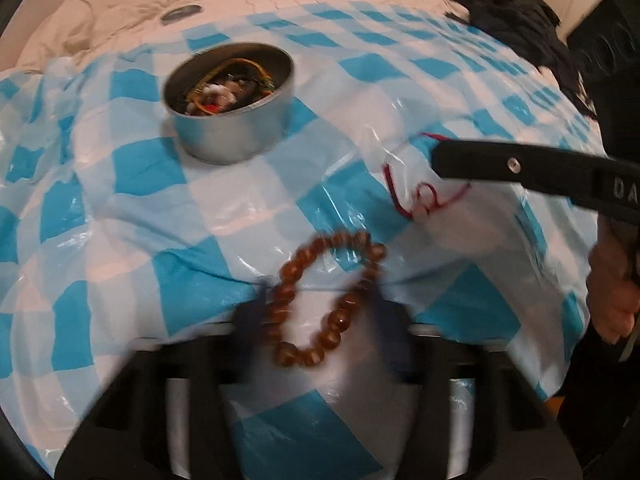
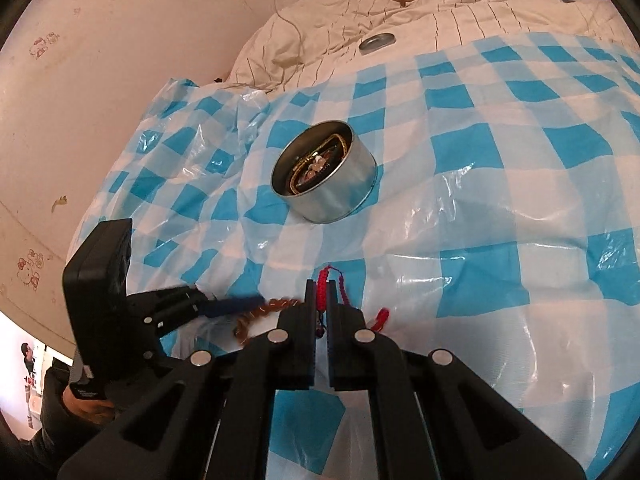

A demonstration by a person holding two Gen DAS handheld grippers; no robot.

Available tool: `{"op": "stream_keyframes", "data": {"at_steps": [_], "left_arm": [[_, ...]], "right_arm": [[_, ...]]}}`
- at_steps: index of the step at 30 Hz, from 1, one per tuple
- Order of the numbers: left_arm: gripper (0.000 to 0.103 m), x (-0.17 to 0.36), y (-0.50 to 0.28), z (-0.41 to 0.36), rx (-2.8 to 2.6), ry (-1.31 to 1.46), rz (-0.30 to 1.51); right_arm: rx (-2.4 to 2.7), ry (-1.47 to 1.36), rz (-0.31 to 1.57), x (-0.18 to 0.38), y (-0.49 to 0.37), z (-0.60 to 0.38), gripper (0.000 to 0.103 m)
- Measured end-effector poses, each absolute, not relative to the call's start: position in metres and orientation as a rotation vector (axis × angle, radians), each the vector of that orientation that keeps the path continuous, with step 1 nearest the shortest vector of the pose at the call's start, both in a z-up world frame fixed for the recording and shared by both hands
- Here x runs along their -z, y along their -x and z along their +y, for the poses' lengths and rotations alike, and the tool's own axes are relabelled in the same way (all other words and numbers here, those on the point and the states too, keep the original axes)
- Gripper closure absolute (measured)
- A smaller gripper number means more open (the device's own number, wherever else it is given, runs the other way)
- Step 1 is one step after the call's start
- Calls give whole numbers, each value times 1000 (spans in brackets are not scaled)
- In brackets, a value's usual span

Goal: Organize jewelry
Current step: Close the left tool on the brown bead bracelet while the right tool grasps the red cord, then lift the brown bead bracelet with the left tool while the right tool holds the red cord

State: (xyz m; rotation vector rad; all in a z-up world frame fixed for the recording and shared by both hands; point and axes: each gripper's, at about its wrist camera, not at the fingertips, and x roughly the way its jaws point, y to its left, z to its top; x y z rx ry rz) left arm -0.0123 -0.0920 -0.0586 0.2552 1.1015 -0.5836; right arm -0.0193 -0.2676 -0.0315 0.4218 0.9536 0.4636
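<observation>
A round metal tin (image 1: pixel 230 102) holding several jewelry pieces stands on the blue-and-white checked plastic sheet (image 1: pixel 132 168); it also shows in the right wrist view (image 2: pixel 326 174). A brown bead bracelet (image 1: pixel 324 300) lies between the blurred fingers of my left gripper (image 1: pixel 320 312), whose jaws stand apart around it. My right gripper (image 2: pixel 319 300) is shut on a red cord bracelet (image 2: pixel 325 280), whose loops trail on the sheet (image 1: pixel 416 196). The right gripper's finger shows in the left wrist view (image 1: pixel 520 168). The bead bracelet shows partly in the right wrist view (image 2: pixel 260 312).
A metal lid (image 2: pixel 376 42) lies on the white quilt (image 2: pixel 460 12) behind the sheet. Dark clothing (image 1: pixel 516 20) sits at the far right. A pale wall (image 2: pixel 120 60) runs along the left of the bed.
</observation>
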Motion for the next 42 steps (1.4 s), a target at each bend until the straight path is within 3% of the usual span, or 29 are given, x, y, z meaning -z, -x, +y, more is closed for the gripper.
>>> {"op": "stream_keyframes", "data": {"at_steps": [6, 8, 17, 21, 27, 29, 31, 42], "left_arm": [[85, 54, 9, -85, 611, -192, 1104], [93, 49, 7, -82, 619, -165, 1091], [92, 45, -4, -68, 577, -104, 1082], [78, 41, -9, -60, 549, -63, 1059], [77, 61, -4, -78, 524, -217, 1100], [77, 63, -2, -82, 515, -251, 1097], [93, 62, -2, -83, 512, -264, 1103], [93, 42, -6, -75, 488, -225, 1038]], "right_arm": [[-471, -422, 955, 34, 19, -266, 98], [-473, -422, 955, 35, 19, -266, 98], [-483, -420, 956, 35, 19, -264, 98], [-488, -418, 958, 36, 19, -262, 98], [-496, -417, 960, 36, 18, -260, 98], [-500, -416, 961, 37, 18, -260, 98], [-500, -417, 961, 36, 18, -259, 98], [-520, -412, 949, 33, 16, -250, 98]]}}
